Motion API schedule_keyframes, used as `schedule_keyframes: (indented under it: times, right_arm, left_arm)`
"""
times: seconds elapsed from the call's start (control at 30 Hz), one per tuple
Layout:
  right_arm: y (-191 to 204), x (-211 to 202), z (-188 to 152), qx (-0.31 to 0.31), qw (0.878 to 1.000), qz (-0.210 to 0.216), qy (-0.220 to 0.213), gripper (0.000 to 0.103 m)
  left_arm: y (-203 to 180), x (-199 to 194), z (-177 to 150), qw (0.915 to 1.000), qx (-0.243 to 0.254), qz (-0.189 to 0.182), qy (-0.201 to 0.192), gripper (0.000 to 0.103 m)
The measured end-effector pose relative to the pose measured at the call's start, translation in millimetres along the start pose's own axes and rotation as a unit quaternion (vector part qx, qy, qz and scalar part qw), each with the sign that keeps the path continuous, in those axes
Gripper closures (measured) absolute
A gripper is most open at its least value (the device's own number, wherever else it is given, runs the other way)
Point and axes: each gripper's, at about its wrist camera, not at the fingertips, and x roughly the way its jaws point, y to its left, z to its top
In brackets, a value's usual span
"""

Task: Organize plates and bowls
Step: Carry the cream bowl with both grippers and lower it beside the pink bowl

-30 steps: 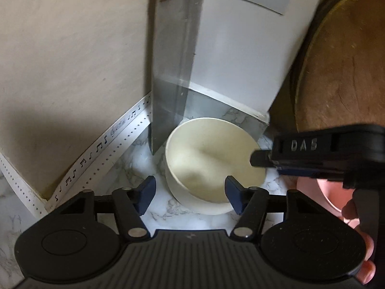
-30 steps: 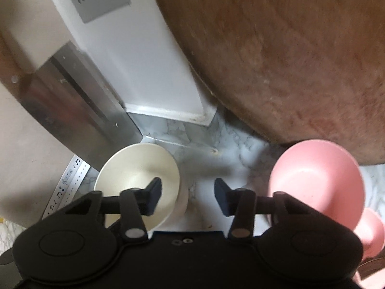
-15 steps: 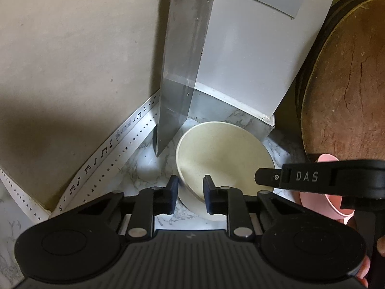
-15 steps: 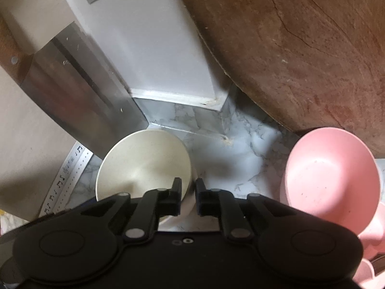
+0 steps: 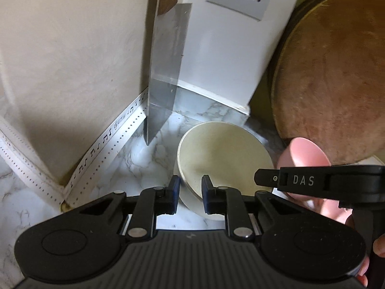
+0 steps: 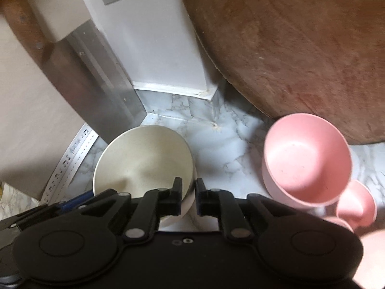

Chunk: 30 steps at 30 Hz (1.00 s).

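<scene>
Left wrist view: a round cream-coloured bowl [image 5: 222, 159] of matte, rigid material is seen on the white marble-patterned surface [image 5: 134, 161], in the far corner near a steel cleaver blade [image 5: 166, 72] propped against the wall. The left claw [image 5: 190, 193] is closed on the bowl's near left rim, one pad outside the wall and one inside. The bowl is tipped, its opening turned toward the camera. The right claw [image 5: 258, 180] is seen from the side at the bowl's right rim. A pink bowl [image 5: 304, 154] shows behind it, in front of a large round wooden board [image 5: 332, 77] leaning at the right.

Right wrist view: the right claw [image 6: 187, 197] is closed on the cream bowl's [image 6: 142, 159] near right rim, the thin wall pinched between its pads. The pink bowl [image 6: 305, 154] sits well apart to the right, with a smaller pink cup [image 6: 356, 204] just beside it.

The cream bowl is judged light, stiff and fairly smooth, likely plastic or fibre composite, so it is not very fragile but could slip or swing from a thin rim pinch. The rim is the only practical hold, and opposite sides, as taken here, are judged best to keep it level.
</scene>
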Motion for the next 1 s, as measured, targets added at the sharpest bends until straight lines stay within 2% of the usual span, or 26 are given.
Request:
schedule_keyframes:
  times: [0.3,0.53,1.0]
  right_arm:
    - [4.9,-48.1,-26.1,0.017,1.000,-0.020,-0.013,0.094]
    - [7.7,-96.8,-47.7,0.025,0.998,-0.035,-0.040,0.093]
    - [-5.7,-183.1,-95.9,0.052,0.993,-0.070,-0.080,0.093]
  left_arm:
    - [-10.2,-44.8,-11.5,0.9992,0.023,-0.031,0.005,0.084]
    - [-18.5,-82.1,-20.8,0.9971,0.040,-0.064,0.004,0.084]
    - [-60.8,-141.9,-47.4,0.9867,0.105,-0.124,-0.004,0.084]
